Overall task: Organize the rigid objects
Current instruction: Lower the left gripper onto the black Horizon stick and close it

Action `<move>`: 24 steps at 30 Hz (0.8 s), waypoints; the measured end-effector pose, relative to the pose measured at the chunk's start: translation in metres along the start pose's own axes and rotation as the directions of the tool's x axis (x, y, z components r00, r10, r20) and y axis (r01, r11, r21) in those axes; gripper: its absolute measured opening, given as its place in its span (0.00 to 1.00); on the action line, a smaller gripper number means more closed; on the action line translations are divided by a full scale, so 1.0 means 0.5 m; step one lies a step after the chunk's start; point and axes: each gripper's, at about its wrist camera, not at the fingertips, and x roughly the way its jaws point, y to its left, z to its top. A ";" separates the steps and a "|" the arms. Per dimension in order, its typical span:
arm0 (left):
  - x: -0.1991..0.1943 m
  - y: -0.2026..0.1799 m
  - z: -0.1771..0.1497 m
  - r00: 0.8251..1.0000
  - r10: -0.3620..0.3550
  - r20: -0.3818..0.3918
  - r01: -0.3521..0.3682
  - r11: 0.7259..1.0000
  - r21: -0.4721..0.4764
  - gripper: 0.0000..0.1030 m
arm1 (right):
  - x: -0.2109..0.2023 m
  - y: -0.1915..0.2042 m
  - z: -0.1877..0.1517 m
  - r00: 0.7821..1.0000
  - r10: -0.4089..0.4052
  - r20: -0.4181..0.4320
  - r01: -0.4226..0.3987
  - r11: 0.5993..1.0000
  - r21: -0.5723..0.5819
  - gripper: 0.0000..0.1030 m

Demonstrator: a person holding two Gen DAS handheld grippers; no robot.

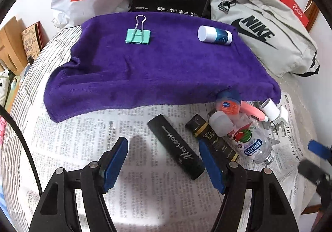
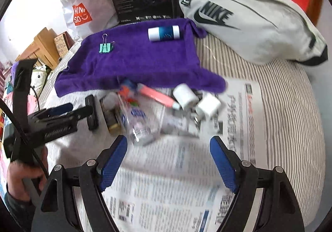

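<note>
A: Gripper status?
B: Left gripper (image 1: 164,162) and right gripper (image 2: 168,162): jaws wide, nothing held.
A: Objects?
B: Clip (image 1: 138,35) and bottle (image 1: 214,35) on towel (image 1: 145,70) at 12 o'clock, apparently sorted; black tube (image 1: 176,147) and pile lie on newspaper (image 1: 87,138), unsorted.

The left gripper (image 1: 162,162) hangs with its blue-padded jaws apart and empty above newspaper sheets (image 1: 83,138), a matte black cylindrical tube with white script (image 1: 176,147) lying on the paper between the fingertips. A purple terry towel (image 1: 145,70) carries a mint-green binder clip (image 1: 138,34) and, well apart from it, a white-capped blue bottle (image 1: 214,34) on its side. Just below the towel's near right edge are clustered a black-and-gold tube (image 1: 209,138), a clear plastic bottle with a watermelon label (image 1: 247,140), a small orange-lidded jar (image 1: 227,105) and a pink pen-like stick (image 1: 253,112).
</note>
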 end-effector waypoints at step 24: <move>0.002 0.024 -0.042 0.996 0.066 0.052 -0.071 0.991 0.113 0.52 | 0.034 -0.037 -0.046 0.999 0.008 -0.032 -0.005 0.996 0.088 0.79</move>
